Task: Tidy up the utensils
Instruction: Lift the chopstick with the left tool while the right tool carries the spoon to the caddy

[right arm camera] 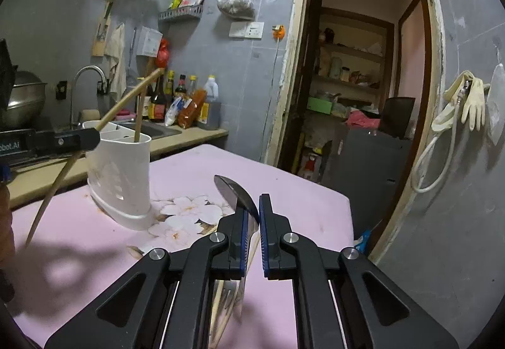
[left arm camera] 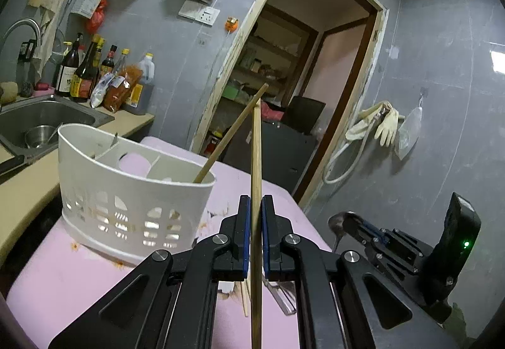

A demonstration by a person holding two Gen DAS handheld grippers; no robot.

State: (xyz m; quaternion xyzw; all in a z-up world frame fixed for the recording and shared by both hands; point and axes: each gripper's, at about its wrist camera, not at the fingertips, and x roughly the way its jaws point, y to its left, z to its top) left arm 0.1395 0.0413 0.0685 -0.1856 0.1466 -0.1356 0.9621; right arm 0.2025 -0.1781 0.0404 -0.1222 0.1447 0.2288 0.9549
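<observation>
Left gripper (left arm camera: 256,216) clamps a light, stiff chopstick (left arm camera: 256,159) mid-shaft at frame centre; right gripper (right arm camera: 251,216) pinches a slick metal spoon (right arm camera: 235,191) by the handle.

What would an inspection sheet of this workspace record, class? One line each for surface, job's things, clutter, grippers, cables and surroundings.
Surface: pink table cover, floral print, orange stains near the holder.
Job's things: white utensil holder upright with one chopstick standing in it; more utensils lie on the cover under the grippers.
Clutter: sauce bottles by the sink.
Grippers: left gripper shut on a second chopstick; right gripper shut on a metal spoon.
Cables: white hose hanging on the wall.
Surroundings: grey tiled wall, open doorway, rubber gloves.
</observation>
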